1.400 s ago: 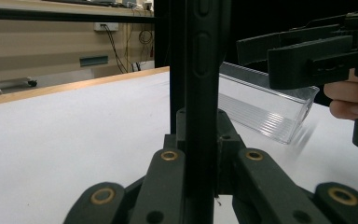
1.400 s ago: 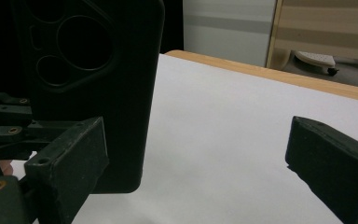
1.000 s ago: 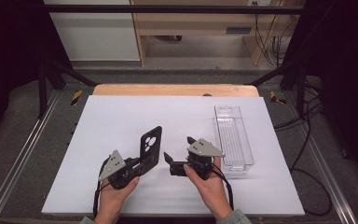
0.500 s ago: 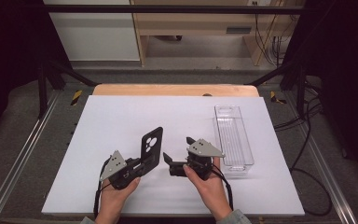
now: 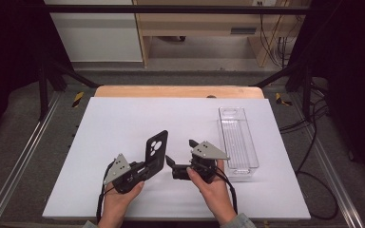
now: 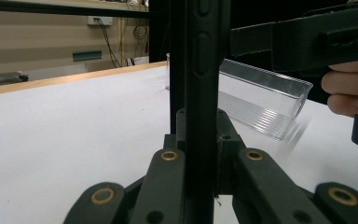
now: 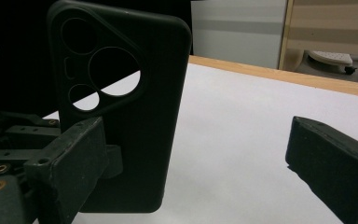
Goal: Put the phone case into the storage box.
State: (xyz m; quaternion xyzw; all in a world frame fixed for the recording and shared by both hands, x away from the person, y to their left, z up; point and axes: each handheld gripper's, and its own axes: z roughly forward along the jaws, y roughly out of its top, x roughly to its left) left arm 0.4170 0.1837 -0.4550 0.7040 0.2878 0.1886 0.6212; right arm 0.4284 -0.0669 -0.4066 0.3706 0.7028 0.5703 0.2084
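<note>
A black phone case (image 5: 156, 148) with round camera cut-outs stands upright on its short end over the white table (image 5: 123, 123). My left gripper (image 5: 148, 167) is shut on its lower end; in the left gripper view the case's edge (image 6: 203, 70) rises straight up between my jaws. My right gripper (image 5: 179, 152) is just to the right of the case, pointing at it, open with nothing between its fingers. In the right gripper view the case's back (image 7: 135, 121) stands close ahead, left of the gap between my wide-apart jaws.
A clear plastic tray (image 5: 237, 137) lies lengthwise at the table's right side, close behind my right hand (image 5: 214, 187), and its near wall (image 6: 261, 93) appears in the left gripper view. A wooden strip (image 5: 176, 91) runs along the far table edge.
</note>
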